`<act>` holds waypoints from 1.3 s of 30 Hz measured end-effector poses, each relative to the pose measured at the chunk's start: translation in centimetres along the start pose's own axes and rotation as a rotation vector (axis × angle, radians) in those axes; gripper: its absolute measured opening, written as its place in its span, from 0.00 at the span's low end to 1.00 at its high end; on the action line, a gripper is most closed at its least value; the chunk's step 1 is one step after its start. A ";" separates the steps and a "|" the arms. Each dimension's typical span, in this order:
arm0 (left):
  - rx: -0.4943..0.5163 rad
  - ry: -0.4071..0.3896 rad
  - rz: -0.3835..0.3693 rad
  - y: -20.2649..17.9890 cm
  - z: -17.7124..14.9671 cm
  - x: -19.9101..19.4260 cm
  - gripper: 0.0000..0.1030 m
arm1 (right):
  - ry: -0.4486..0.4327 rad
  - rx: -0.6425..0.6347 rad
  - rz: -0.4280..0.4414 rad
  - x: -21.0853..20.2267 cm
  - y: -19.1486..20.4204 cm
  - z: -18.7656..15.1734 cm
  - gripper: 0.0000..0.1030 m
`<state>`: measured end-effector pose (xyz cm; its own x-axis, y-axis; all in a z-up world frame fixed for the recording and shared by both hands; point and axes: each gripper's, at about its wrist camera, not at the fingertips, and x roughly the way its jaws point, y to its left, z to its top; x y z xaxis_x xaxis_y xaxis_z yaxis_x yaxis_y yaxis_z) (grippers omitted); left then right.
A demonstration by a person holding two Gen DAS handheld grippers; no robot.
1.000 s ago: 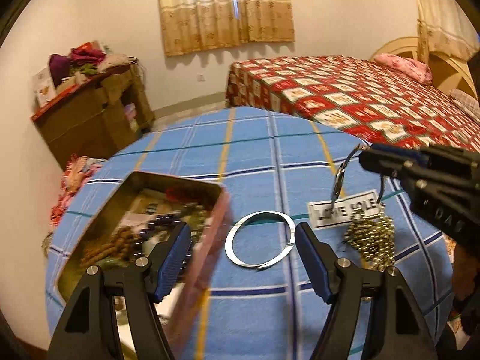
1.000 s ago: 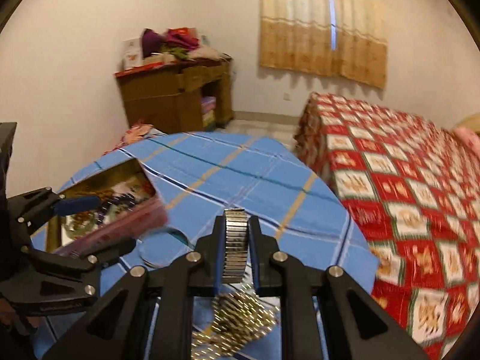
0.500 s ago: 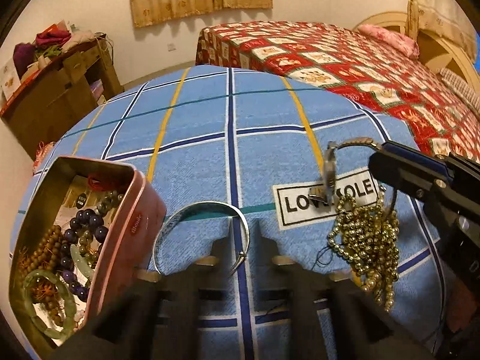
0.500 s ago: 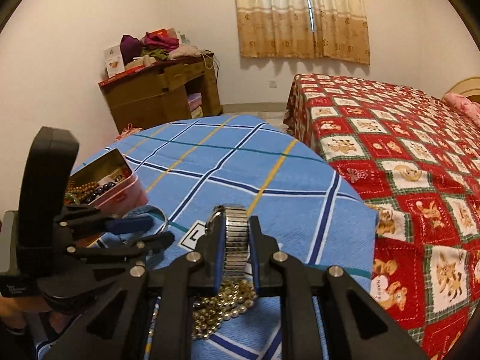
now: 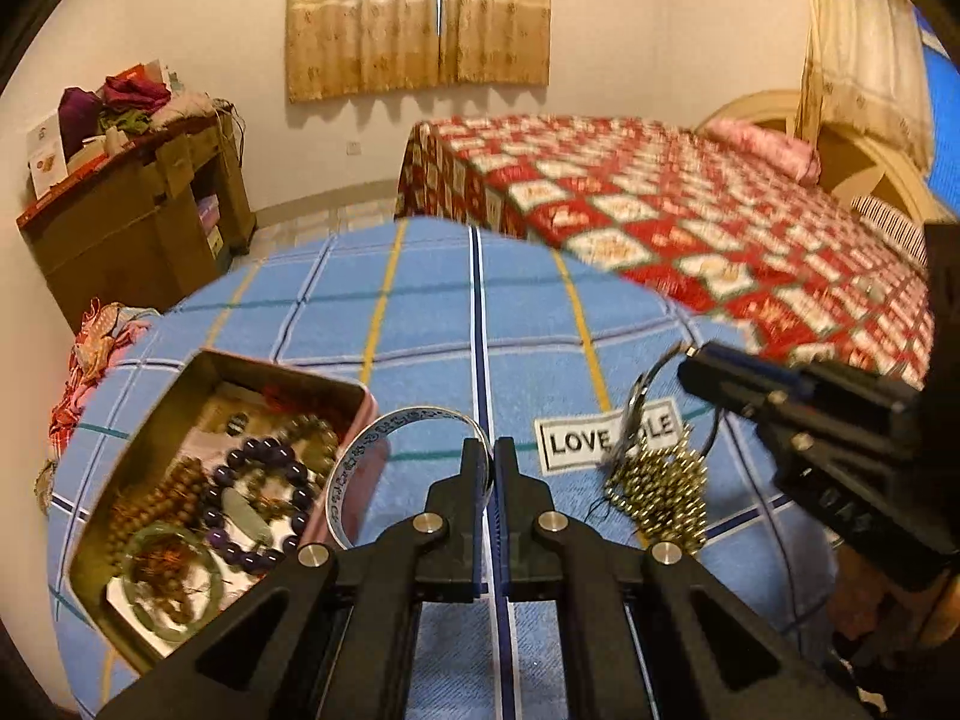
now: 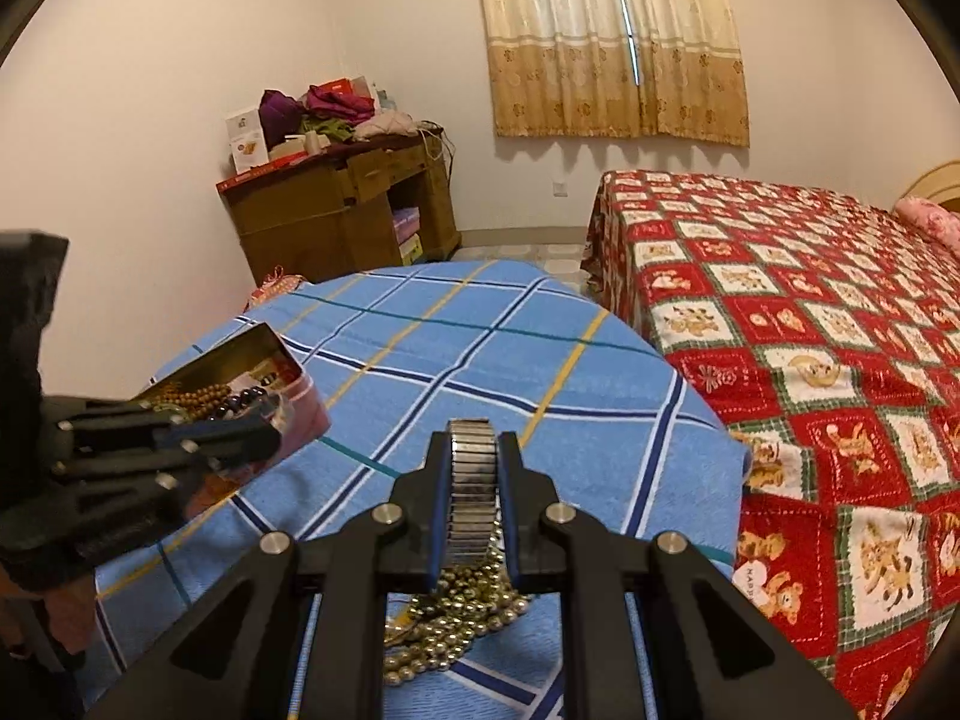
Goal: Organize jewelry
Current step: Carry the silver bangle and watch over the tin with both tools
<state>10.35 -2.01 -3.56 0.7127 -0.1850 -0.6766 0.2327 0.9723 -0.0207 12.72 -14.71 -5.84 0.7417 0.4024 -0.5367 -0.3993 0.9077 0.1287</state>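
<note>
Red patchwork bed (image 5: 690, 222) far right, blue checked surface (image 5: 432, 324) near. Open tin (image 5: 204, 480) left. Left gripper (image 5: 493, 462) clenched on silver bangle (image 5: 384, 468); right gripper (image 6: 474, 468) grasping watch band (image 6: 473, 480), watch face hidden.

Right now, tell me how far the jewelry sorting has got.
Done: bead bracelets already lie in the pink tin. In hand: the left gripper, jaws just closed, pinches the silver bangle; the right gripper clamps a metal watch band. Left: the gold bead chain on the blue cloth.
</note>
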 end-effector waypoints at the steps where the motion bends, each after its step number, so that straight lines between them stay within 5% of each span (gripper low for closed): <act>1: -0.001 -0.010 -0.001 0.1 0.3 -0.3 0.02 | -0.004 -0.005 0.000 -0.1 0.2 0.1 0.17; 19: -0.056 -0.079 0.066 5.0 1.2 -3.1 0.02 | -0.041 -0.097 0.055 -0.4 3.5 3.8 0.17; 39: -0.123 -0.042 0.161 11.4 0.3 -1.7 0.02 | -0.029 -0.174 0.181 3.9 9.9 6.6 0.17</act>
<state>12.01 9.30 -2.38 0.7619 -0.0290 -0.6471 0.0325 0.9995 -0.0065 15.21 -3.36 -1.19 0.6637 0.5618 -0.4937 -0.6119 0.7875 0.0736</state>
